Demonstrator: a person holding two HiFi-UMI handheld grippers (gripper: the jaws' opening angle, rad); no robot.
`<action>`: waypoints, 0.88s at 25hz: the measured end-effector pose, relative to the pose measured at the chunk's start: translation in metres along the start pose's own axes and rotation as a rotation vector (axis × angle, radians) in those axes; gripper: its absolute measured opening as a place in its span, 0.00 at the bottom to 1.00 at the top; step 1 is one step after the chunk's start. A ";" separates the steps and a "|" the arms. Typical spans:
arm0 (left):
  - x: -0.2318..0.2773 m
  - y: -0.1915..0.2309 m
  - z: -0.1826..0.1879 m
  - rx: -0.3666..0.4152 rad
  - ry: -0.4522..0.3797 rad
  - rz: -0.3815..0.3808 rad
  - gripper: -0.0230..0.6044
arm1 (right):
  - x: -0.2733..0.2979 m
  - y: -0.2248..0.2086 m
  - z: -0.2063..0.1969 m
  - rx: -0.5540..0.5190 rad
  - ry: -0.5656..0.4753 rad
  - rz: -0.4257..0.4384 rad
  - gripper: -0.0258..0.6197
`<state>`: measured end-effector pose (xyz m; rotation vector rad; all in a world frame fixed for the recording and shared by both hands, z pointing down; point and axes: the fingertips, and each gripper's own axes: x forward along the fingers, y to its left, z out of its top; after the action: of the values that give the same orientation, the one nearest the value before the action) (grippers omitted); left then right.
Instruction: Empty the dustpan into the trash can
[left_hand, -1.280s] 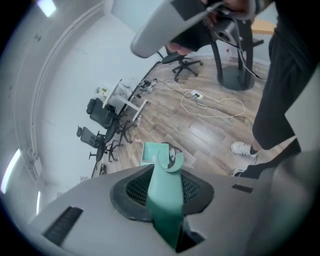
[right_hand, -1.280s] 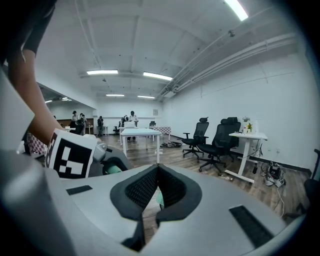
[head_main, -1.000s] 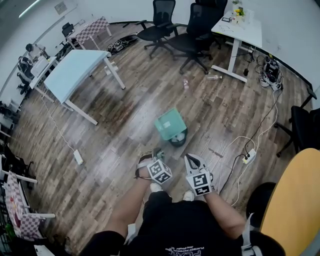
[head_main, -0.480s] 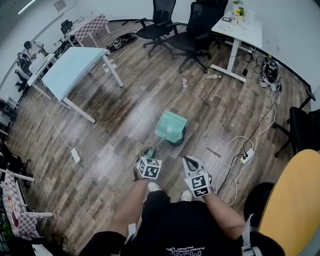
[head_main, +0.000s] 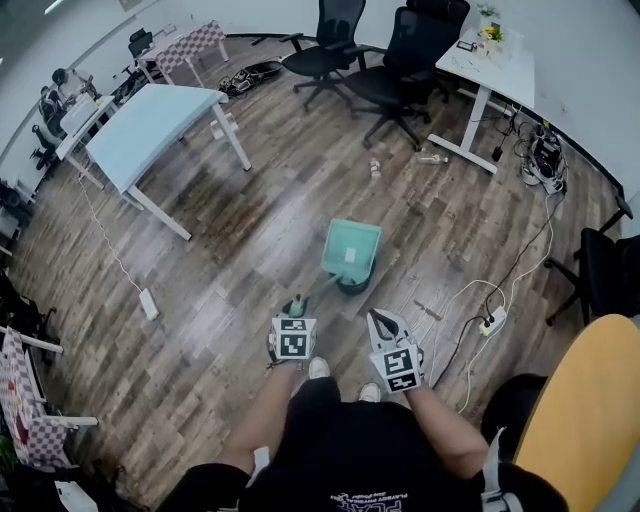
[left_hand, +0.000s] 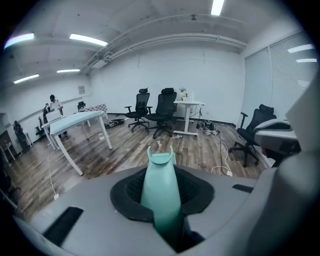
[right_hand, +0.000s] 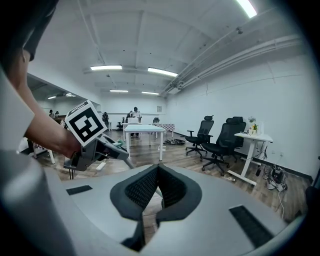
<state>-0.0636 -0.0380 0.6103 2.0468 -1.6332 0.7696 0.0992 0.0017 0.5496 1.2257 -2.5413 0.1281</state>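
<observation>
A teal dustpan (head_main: 352, 249) hangs tipped over a small black trash can (head_main: 352, 284) on the wood floor, hiding most of the can's opening. My left gripper (head_main: 296, 306) is shut on the dustpan's long teal handle (left_hand: 160, 189), which runs up between the jaws in the left gripper view. My right gripper (head_main: 384, 322) sits beside it to the right, apart from the dustpan, its pads closed together with nothing between them (right_hand: 157, 172). The left gripper (right_hand: 92, 146) and the hand holding it show at the left of the right gripper view.
A light blue table (head_main: 150, 125) stands at the far left, black office chairs (head_main: 400, 60) and a white desk (head_main: 490, 60) at the back. Cables and a power strip (head_main: 490, 322) lie on the floor to the right, near a yellow tabletop (head_main: 595, 400).
The left gripper rolled and shifted forward. The dustpan swung from leaning left of the can to hanging over it. The right gripper stayed put.
</observation>
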 end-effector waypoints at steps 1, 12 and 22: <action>-0.002 0.004 0.004 -0.010 -0.008 0.002 0.19 | 0.004 0.000 0.003 0.000 0.002 -0.003 0.06; 0.003 0.072 0.046 -0.031 -0.061 0.027 0.19 | 0.070 -0.003 0.048 -0.030 -0.007 -0.036 0.06; 0.020 0.165 0.057 -0.121 -0.055 0.096 0.19 | 0.125 0.005 0.078 -0.032 -0.027 -0.105 0.06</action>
<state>-0.2110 -0.1264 0.5753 1.9331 -1.7742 0.6349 0.0030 -0.1053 0.5161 1.3538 -2.4847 0.0468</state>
